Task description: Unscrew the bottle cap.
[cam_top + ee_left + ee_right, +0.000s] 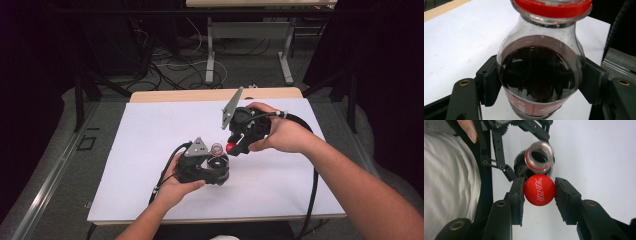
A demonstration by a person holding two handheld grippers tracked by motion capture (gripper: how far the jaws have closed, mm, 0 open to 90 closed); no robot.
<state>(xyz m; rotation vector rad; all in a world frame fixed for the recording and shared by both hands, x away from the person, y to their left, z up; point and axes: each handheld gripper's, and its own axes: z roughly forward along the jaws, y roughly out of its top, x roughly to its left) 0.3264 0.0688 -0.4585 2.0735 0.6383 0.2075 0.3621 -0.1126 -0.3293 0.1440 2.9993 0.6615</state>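
A small clear bottle point(218, 161) of dark drink stands on the white table cover, its mouth open with a red ring round the neck. My left gripper point(216, 172) is shut on the bottle's body point(539, 75), one pad on each side. Just right of and above the mouth, my right gripper point(233, 148) is shut on the red screw cap point(539, 190), which bears white lettering. Beyond the cap lies the open bottle mouth point(539, 156), apart from it. The left gripper's linkage point(496, 150) appears beside the bottle.
A white sheet point(150, 145) covers the table, with a wooden edge point(175, 95) at the far side. The right gripper's thick black cable point(314, 190) hangs off the front right. Cables and table legs point(210, 60) lie on the floor beyond.
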